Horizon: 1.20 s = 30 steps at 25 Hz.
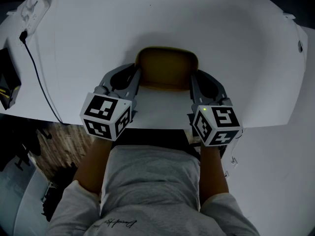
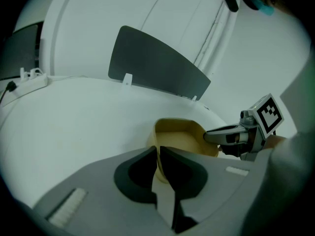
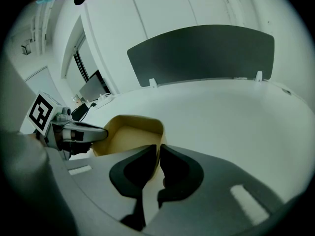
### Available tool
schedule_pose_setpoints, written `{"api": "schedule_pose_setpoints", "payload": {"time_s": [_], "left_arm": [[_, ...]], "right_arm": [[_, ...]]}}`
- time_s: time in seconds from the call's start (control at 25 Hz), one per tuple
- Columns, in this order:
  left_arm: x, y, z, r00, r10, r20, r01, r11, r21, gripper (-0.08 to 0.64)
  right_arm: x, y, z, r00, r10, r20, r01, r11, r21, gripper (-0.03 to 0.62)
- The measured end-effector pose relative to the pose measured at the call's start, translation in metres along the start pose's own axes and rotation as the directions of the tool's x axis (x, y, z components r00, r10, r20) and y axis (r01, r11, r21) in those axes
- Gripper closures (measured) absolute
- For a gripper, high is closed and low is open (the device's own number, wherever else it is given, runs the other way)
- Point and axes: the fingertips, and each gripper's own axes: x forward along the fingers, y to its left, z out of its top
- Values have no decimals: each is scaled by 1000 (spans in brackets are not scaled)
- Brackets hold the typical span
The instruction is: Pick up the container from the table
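Note:
A shallow tan container [image 1: 167,67] with rounded corners sits on the white table [image 1: 221,43], close to its near edge. My left gripper [image 1: 138,80] is shut on the container's left wall, and in the left gripper view the thin tan wall [image 2: 158,154] is pinched between the two dark pads. On the opposite side, my right gripper [image 1: 192,83] is shut on the right wall; the right gripper view shows that wall [image 3: 159,151] clamped in the same way. Each gripper view also shows the other gripper across the container [image 2: 179,136], [image 3: 130,134].
A white power strip [image 1: 34,8] with a black cable [image 1: 40,80] lies at the table's far left, above a black box [image 1: 7,85]. A dark panel [image 2: 157,65] stands at the table's far edge. The person's torso [image 1: 152,186] is just behind the near edge.

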Motion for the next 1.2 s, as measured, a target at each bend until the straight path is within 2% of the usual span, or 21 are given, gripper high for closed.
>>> {"api": "schedule_pose_setpoints", "payload": {"time_s": [0.48, 1.2], "left_arm": [[-7, -3, 5, 1000, 6, 15, -6, 1000, -1, 537], [-33, -21, 31, 997, 12, 73, -14, 1000, 28, 537]], "right_arm": [[-8, 3, 5, 1000, 7, 9, -7, 1000, -13, 551], [-38, 9, 29, 998, 11, 68, -8, 999, -37, 551]]}}
